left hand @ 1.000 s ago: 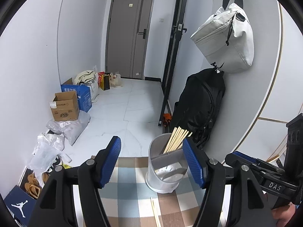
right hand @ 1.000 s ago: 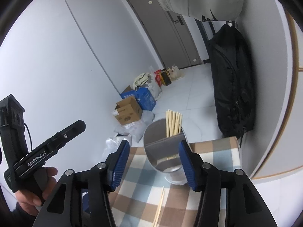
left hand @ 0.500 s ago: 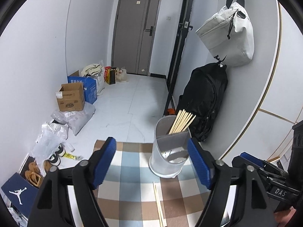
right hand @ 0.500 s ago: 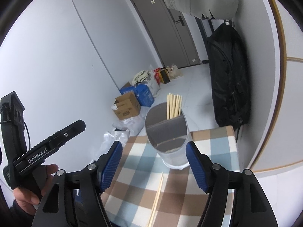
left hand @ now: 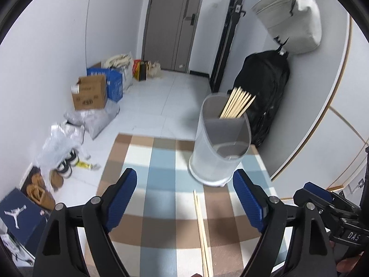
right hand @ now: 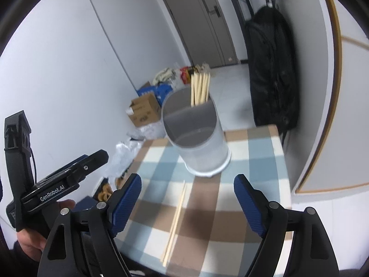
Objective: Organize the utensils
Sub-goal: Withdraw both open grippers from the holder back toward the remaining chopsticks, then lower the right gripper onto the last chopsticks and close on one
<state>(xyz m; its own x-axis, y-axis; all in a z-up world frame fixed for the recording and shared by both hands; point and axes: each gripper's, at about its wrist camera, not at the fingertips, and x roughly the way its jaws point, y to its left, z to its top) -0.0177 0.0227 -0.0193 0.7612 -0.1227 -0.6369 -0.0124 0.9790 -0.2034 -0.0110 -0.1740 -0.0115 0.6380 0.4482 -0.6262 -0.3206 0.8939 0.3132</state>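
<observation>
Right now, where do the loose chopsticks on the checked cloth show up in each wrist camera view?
Left wrist: loose chopsticks lie lower centre on the checked cloth, between the open left tongs, running toward the bottom edge.
Right wrist: loose chopsticks lie lower centre, slanting down-left between the open right tongs.
Shared landmark: the grey holder with chopsticks standing in it, just beyond their far tips.

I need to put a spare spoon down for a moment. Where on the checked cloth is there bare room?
The checked cloth is bare left of the loose chopsticks, out to its left edge. The near compartment of the utensil holder also looks empty; the far one is packed with chopsticks. It is tightest at the far right corner, where the holder stands.
</observation>
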